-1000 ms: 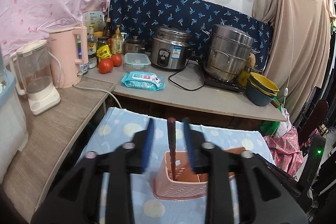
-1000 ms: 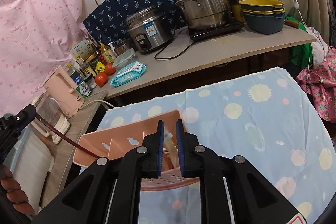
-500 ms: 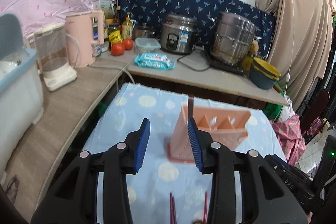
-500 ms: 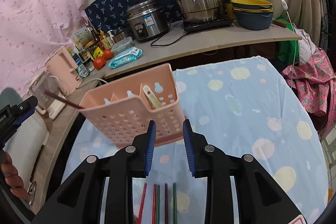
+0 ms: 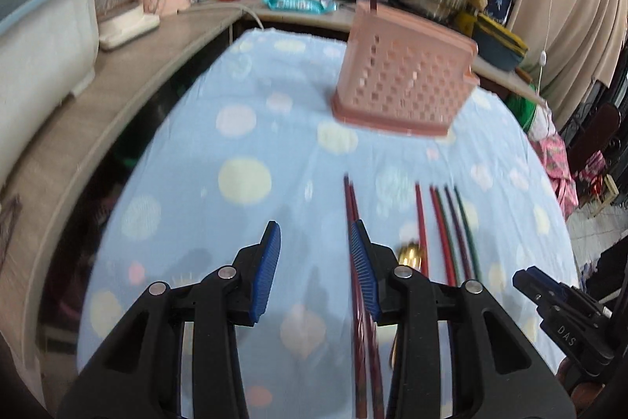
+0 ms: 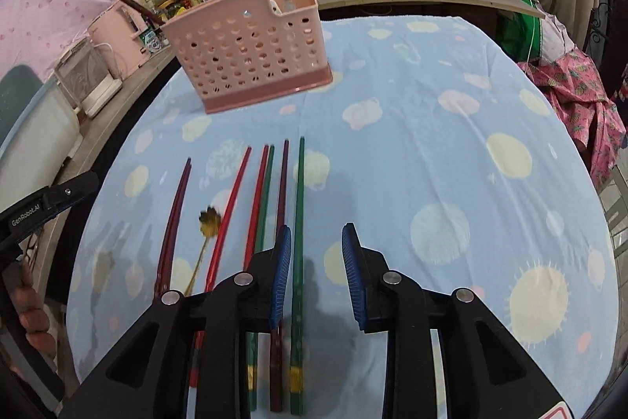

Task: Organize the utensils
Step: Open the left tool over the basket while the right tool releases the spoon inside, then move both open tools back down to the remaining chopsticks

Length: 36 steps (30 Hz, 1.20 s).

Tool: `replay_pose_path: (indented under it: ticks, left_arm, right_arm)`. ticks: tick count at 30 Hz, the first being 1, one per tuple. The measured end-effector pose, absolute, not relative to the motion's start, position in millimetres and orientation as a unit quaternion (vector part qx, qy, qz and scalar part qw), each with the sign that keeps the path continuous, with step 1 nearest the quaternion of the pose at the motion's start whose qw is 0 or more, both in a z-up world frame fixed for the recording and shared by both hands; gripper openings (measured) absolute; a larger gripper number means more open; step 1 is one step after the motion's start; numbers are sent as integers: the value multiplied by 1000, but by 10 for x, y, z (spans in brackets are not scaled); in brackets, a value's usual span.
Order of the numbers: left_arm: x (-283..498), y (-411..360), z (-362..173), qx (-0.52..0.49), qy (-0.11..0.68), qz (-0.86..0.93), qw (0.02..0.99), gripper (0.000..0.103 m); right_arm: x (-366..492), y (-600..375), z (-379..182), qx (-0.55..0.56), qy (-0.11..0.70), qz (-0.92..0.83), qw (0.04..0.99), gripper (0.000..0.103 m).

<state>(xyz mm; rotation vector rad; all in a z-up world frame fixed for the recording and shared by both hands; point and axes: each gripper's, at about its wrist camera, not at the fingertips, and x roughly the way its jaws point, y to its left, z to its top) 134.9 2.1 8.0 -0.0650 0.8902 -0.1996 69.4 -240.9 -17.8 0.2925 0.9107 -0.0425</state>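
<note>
Both jaws gape, empty. The green chopstick [image 6: 300,222] under the right gripper [image 6: 316,273] looks thin, stiff, slick: pinch mid-shaft.

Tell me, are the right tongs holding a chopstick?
No, the right tongs are open and empty above the green chopstick on the cloth.

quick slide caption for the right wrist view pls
Open right gripper poised over chopsticks and a gold spoon laid out on the blue tablecloth, pink utensil basket beyond.
</note>
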Motion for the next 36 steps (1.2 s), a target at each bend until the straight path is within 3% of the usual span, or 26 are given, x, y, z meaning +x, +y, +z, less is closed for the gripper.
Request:
replay_pose_path:
  ticks: [13, 24, 26, 36]
  left_arm:
    - [824, -30, -316, -20, 482, -108, 869, 36]
    - [701, -130, -390, -7, 491, -127, 862, 36]
    - [680, -153, -410, -4, 494, -132, 859, 36]
    - [657, -174, -535, -1, 513, -135, 848, 35]
  right_arm:
    - [253, -2178, -484, 126, 471, -7, 873, 27]
    - [229, -2134, -516, 119, 472, -10, 873, 21]
    - [231, -2132, -552, 120, 478, -10, 870, 16]
    - [204, -2143, -575, 123, 476, -14, 871, 12]
